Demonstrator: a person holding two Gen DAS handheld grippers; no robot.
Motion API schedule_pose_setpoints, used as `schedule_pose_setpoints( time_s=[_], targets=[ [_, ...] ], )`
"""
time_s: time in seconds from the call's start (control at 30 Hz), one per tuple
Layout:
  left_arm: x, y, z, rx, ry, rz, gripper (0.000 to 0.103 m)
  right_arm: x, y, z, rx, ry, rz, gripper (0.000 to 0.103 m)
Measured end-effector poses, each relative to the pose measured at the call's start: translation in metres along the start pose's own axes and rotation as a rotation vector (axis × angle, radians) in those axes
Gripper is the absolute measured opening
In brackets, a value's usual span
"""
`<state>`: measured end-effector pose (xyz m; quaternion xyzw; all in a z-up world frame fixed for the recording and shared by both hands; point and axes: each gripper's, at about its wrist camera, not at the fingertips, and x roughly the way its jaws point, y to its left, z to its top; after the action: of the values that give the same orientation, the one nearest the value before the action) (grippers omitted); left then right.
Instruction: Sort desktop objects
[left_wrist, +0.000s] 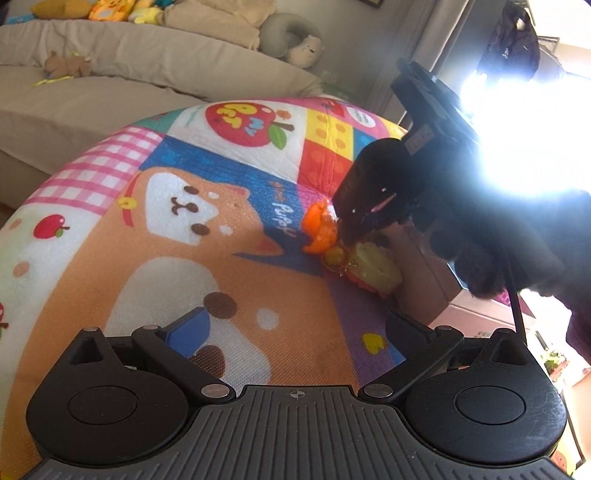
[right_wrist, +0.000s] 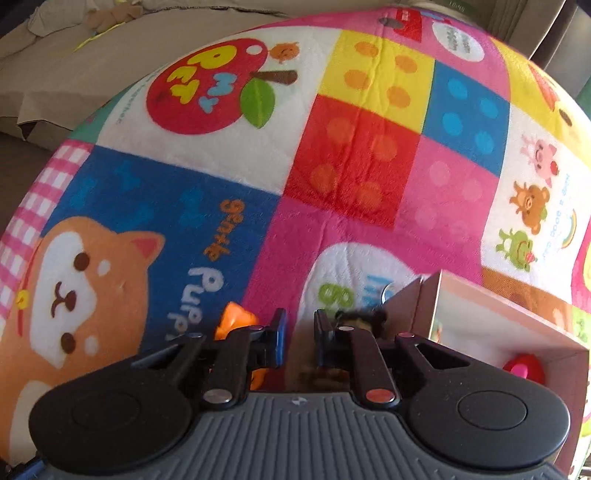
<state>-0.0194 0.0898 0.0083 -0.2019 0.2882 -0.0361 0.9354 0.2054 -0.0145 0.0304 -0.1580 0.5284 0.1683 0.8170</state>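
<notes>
An orange toy (left_wrist: 320, 229), a small yellow-brown ball charm (left_wrist: 335, 256) and a pale green toy (left_wrist: 373, 268) lie together on the colourful play mat (left_wrist: 177, 221). My left gripper (left_wrist: 295, 325) is open and empty, hovering short of them. My right gripper (left_wrist: 345, 230) shows in the left wrist view, tips down right at the toys. In the right wrist view my right gripper (right_wrist: 298, 334) has its fingers close together with a small gap; the orange toy (right_wrist: 236, 319) sits just left of them and a dark furry thing (right_wrist: 360, 321) just right. Nothing shows between the fingers.
A pink cardboard box (right_wrist: 491, 317) stands right of the toys, with a red-pink object (right_wrist: 524, 369) inside. A beige sofa (left_wrist: 110, 74) with plush toys lies beyond the mat. Strong glare (left_wrist: 524, 140) fills the right of the left wrist view.
</notes>
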Motion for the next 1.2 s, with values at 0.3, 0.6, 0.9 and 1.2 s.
schedule_pose_setpoints(
  time_s=[0.3, 0.6, 0.9, 1.2],
  targets=[
    [0.000, -0.002, 0.000, 0.009, -0.002, 0.006, 0.103, -0.051, 0.008, -0.074, -0.008, 0.069, 0.254, 0.012],
    [0.001, -0.010, -0.003, 0.063, -0.013, 0.031, 0.103, -0.075, -0.030, -0.033, 0.052, -0.148, 0.065, 0.022],
    [0.002, 0.002, 0.000, -0.004, -0.001, -0.003, 0.103, -0.001, -0.023, 0.023, -0.026, -0.094, -0.171, 0.022],
    [0.000, 0.003, 0.001, -0.017, -0.012, -0.007, 0.103, 0.002, -0.006, 0.005, -0.117, -0.044, -0.195, 0.021]
  ],
)
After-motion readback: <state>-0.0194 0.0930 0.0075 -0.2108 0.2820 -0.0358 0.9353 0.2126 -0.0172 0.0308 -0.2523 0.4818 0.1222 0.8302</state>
